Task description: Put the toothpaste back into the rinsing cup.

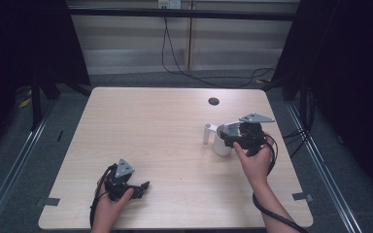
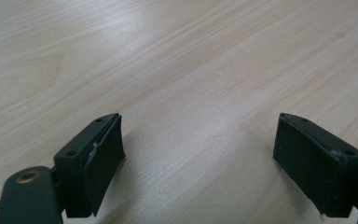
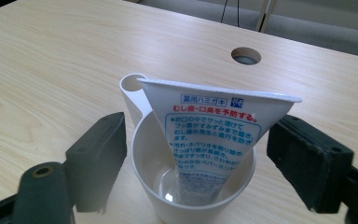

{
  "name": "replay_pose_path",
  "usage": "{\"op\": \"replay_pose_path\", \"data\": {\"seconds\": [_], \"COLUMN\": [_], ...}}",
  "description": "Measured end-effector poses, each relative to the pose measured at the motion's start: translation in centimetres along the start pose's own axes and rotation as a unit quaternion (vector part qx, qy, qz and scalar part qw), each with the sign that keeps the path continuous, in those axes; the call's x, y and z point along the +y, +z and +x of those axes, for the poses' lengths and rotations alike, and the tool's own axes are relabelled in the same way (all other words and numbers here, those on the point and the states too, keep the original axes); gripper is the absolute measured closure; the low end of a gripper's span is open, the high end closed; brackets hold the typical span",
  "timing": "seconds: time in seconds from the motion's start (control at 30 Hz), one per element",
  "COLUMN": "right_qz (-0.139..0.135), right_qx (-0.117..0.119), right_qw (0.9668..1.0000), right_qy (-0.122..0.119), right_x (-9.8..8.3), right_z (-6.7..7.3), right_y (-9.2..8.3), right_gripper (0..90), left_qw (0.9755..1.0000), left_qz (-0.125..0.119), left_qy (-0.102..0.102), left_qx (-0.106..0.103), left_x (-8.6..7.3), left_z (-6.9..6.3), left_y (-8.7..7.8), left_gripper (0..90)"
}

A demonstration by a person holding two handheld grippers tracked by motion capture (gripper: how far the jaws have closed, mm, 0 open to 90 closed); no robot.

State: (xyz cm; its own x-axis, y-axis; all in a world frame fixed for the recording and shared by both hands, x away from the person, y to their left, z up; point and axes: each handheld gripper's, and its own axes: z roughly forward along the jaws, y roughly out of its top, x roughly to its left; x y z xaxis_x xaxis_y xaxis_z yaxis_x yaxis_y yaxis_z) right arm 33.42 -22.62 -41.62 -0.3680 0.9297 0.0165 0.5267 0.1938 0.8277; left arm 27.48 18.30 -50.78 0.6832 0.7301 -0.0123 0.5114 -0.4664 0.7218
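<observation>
Near the front edge of the tabletop (image 1: 175,126), the left gripper (image 1: 138,187) is held low in the person's left hand (image 1: 108,206), its jaws spread wide with only bare wood seen between them in the left gripper view. Farther back on the right side, the right gripper (image 1: 226,138) is held by the right hand (image 1: 255,162) at a white cup (image 3: 191,186); its jaws are parted on either side of the cup, apart from its wall. A toothpaste tube (image 3: 214,135) is stood inside the cup, crimped end up. Beyond it, a round cable hole (image 1: 213,101) is seen in the tabletop.
</observation>
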Motion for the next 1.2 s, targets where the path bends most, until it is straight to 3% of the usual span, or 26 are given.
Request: {"op": "replay_pose_path", "data": {"seconds": [0.27, 1.2], "right_qz": [0.005, -0.004], "right_qx": [0.006, 0.035], "right_qw": [1.0, 0.9994], "right_qy": [-0.004, -0.005], "right_x": [-0.1, -1.8], "right_z": [0.0, -1.2], "right_y": [-0.2, -2.3], "right_gripper": [13.6, 13.1], "left_qw": [1.0, 1.0], "left_qz": [0.0, -0.001], "left_qy": [0.0, -0.001], "left_qx": [0.0, 0.001], "left_x": [0.0, 0.0], "left_z": [0.0, 0.0], "left_y": [0.0, 0.0], "left_gripper": [15.8, 15.8]}}
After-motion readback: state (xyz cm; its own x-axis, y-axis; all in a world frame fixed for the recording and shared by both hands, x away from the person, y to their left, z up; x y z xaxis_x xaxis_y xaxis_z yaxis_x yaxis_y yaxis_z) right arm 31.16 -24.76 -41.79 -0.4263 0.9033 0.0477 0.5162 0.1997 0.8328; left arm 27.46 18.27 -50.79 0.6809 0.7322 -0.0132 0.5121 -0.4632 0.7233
